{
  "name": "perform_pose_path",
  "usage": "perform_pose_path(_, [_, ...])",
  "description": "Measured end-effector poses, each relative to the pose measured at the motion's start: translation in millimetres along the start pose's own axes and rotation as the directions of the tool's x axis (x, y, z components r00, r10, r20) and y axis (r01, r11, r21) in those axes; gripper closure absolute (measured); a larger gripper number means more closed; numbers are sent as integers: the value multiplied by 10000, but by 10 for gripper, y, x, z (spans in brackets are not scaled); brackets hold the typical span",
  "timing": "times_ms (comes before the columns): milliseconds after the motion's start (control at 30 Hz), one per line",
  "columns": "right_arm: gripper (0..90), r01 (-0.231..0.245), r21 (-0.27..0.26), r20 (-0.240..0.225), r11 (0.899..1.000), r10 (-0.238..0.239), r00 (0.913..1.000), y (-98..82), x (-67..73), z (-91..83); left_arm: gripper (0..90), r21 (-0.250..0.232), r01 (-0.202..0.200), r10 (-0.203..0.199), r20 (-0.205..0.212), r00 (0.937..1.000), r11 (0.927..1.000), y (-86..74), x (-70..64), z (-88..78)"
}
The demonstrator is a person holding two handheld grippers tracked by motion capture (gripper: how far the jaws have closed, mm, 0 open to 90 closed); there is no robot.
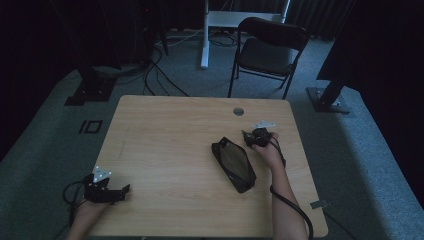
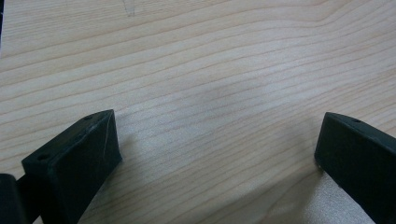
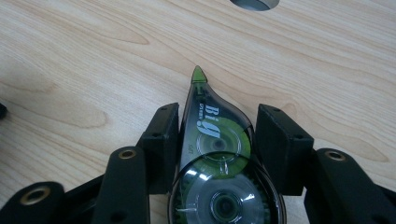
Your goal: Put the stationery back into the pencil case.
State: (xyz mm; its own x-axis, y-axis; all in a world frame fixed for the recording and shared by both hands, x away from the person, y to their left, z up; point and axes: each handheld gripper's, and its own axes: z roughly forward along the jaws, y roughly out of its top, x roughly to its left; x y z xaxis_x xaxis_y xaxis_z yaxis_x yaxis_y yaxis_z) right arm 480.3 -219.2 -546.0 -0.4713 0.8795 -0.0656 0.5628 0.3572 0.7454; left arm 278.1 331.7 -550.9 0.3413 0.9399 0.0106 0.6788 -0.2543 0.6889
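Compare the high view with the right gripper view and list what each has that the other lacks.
High view alone: the black pouch lying on the table, the left hand-held gripper, a chair.

Right gripper view alone: the correction tape dispenser, green and clear, its tip pointing away, between the jaws, both pads against its sides.

Both: the wooden table with its round hole, and the right hand-held gripper.

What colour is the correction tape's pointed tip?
Green on the correction tape, clearest in the right gripper view.

Wooden table point(image 1: 165, 145) bears black pouch point(image 1: 234, 165), perhaps mesh.
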Motion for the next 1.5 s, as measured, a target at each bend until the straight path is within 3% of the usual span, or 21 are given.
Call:
perform_pose_path(200, [510, -217, 437, 21, 9988, 216, 9998, 37, -1, -21, 0, 0, -2, 2, -1, 10000, 10000, 0, 0, 0])
perform_pose_path(433, [513, -585, 385, -50, 9975, 587, 9983, 24, -38, -72, 0, -3, 3, -3, -1, 10000, 10000, 0, 0, 0])
perform_pose_path(1000, [514, -1056, 228, 290, 9941, 1049, 9941, 121, -63, -480, 0, -3, 6, -6, -1, 10000, 10000, 0, 0, 0])
perform_pose_path(1100, [514, -1203, 223, 365, 9925, 1194, 9922, 147, -34, -608, 0, -2, 4, -4, -2, 10000, 10000, 0, 0, 0])
perform_pose_path(1500, [514, -830, 36, 265, 9965, 829, 9962, 323, 197, -995, 0, 4, 0, 0, -1, 10000, 10000, 0, 0, 0])
